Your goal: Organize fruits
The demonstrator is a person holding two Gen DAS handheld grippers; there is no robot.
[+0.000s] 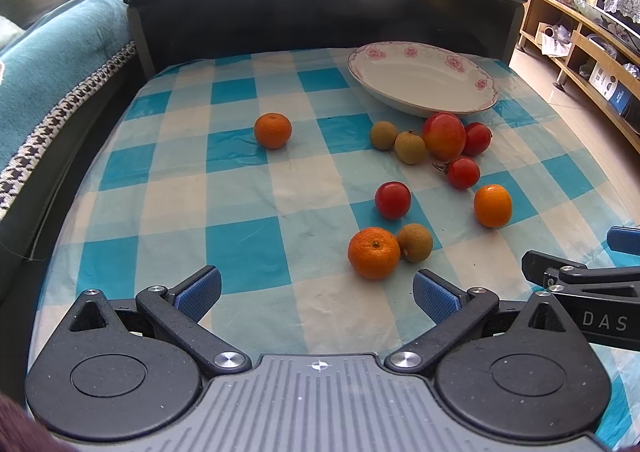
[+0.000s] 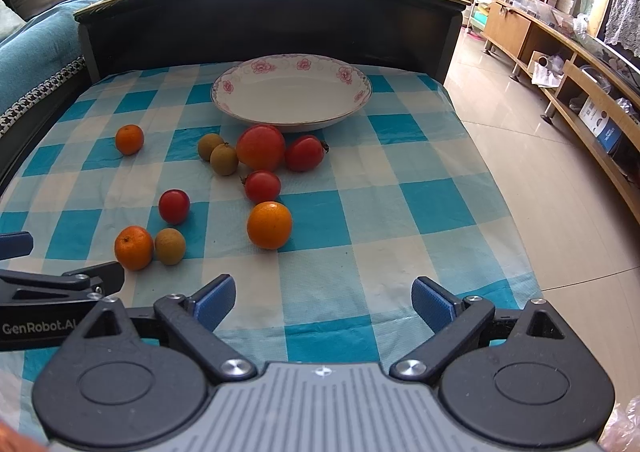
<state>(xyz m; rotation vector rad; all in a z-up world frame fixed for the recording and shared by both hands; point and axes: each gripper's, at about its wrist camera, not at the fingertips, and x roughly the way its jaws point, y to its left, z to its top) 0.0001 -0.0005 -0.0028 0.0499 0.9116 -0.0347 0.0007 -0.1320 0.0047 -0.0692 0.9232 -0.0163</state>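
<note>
- Nearest the lens in each wrist view are the tongs themselves: the left tongs (image 1: 316,294) and the right tongs (image 2: 323,302) both stand spread wide, blue pads apart, with nothing between them. They hover side by side over the near edge of the desk (image 2: 320,284), which is covered in a blue-and-white checked cloth.
- The job looks to be at its very start. The flowered plate (image 2: 362,92) at the far side of the desk holds nothing, and every fruit lies loose on the cloth.
- Closest to the left tongs is a mandarin (image 1: 374,253) touching a brownish longan (image 1: 415,242); a small red tomato (image 1: 393,200) sits just beyond them.
- Closest to the right tongs is another mandarin (image 2: 269,225), standing alone, with a red tomato (image 2: 262,186) just behind it.
- Further back, just in front of the plate, is a cluster: two longans (image 2: 218,153) touching each other, a large red-orange fruit (image 2: 260,147) and a tomato (image 2: 304,153) beside it.
- A third mandarin (image 2: 129,139) sits well apart on the left.
- The likely next move is a reach forward and down onto one of the near mandarins, closing gently round its middle. The one touching the longan needs care, since a pad could knock its neighbour and set it rolling.
- The fruits are round and smooth, so they will roll readily; the tomatoes look soft-skinned and call for a light squeeze.
</note>
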